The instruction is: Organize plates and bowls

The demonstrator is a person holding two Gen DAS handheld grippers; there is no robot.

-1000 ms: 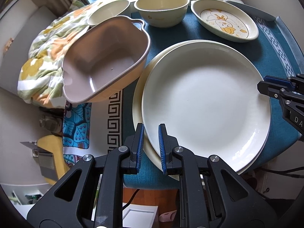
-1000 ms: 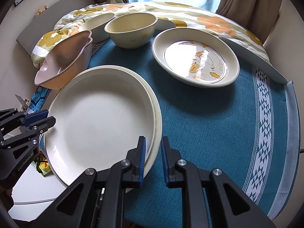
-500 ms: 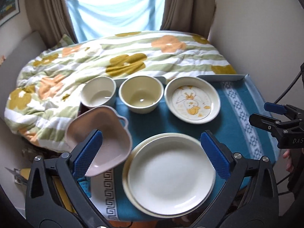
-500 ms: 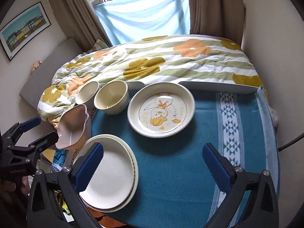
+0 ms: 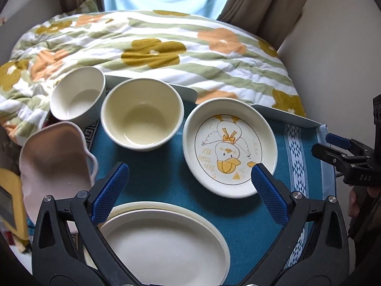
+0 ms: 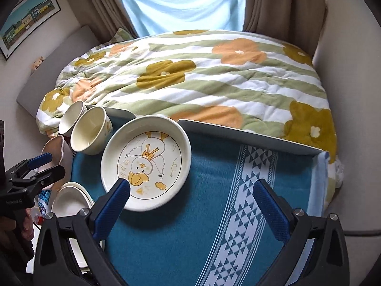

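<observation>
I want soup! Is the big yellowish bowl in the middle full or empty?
Empty. The cream bowl sits upright on the blue cloth, and its bare, shiny bottom shows, with nothing inside.

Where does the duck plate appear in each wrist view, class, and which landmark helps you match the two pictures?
Left wrist view: the duck plate sits right of centre, beside the cream bowl.
Right wrist view: the duck plate sits left of centre, behind the left blue pad.
Shared landmark: the white patterned stripe on the blue cloth, to the plate's right.
</observation>
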